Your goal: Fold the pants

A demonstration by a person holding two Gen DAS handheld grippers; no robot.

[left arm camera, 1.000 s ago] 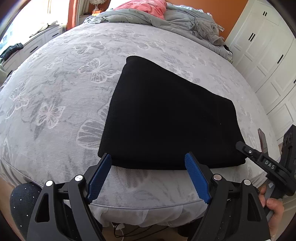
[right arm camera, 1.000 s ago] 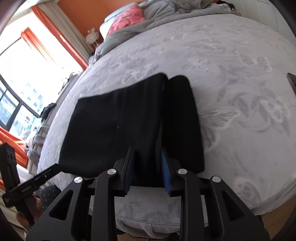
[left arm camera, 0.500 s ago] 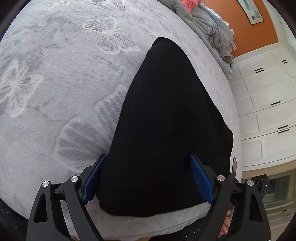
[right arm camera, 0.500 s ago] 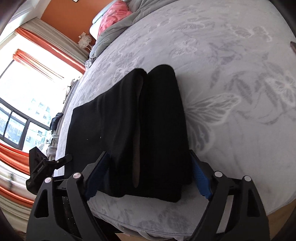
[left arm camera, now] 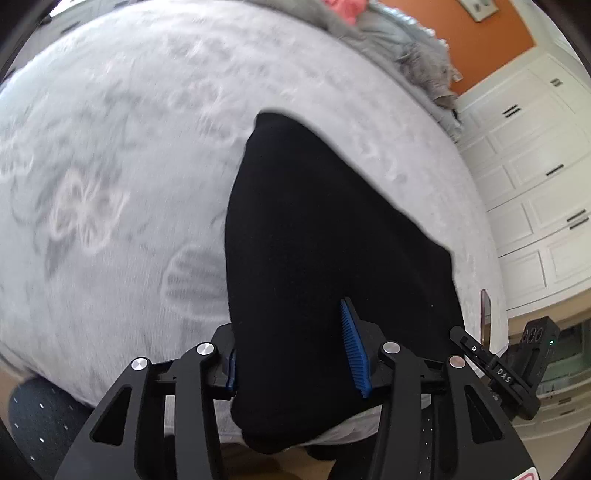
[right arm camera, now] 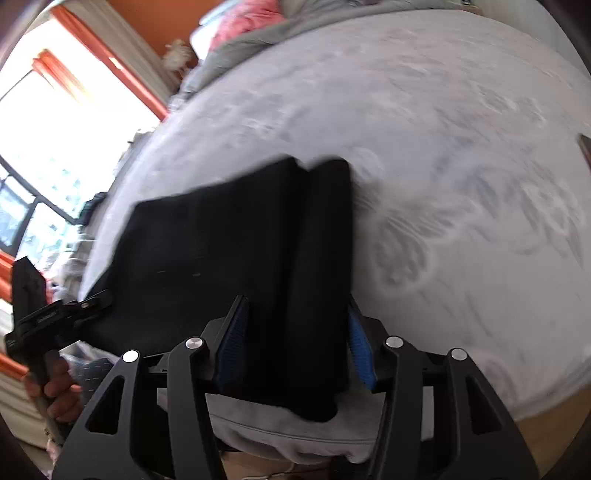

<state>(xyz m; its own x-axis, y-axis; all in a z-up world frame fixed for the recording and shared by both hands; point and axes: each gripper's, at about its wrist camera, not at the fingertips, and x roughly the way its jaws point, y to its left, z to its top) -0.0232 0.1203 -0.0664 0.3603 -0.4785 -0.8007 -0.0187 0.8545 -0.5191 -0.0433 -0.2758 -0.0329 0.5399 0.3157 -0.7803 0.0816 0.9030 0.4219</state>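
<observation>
Two black grippers with blue ribbed pads straddle the near edge of the folded black pants (left arm camera: 325,236), which lie on a bed (left arm camera: 122,177) covered in a pale grey spread woven with butterfly motifs. The left gripper (left arm camera: 295,354) has its fingers set around the near left corner of the pants, with cloth filling the gap and hiding most of the left pad; whether the pads are actually pressing the fabric cannot be told. The right gripper (right arm camera: 293,345) brackets the near right end in the same way, its pads lying along both sides of a thick folded band; its grip is equally unclear. In the right wrist view the pants (right arm camera: 236,251) show as a flat rectangle with a narrower fold lying along its right side, the near edge hanging slightly over the mattress edge. At the head of the bed a rumpled grey duvet (left arm camera: 402,48) and a pink pillow (right arm camera: 247,22) are piled against an orange wall (left arm camera: 491,37). White panelled wardrobes (left arm camera: 532,155) with dark handles line one side of the room; a bright window (right arm camera: 62,122) with orange curtains stands on the other. Both views are motion-blurred.
</observation>
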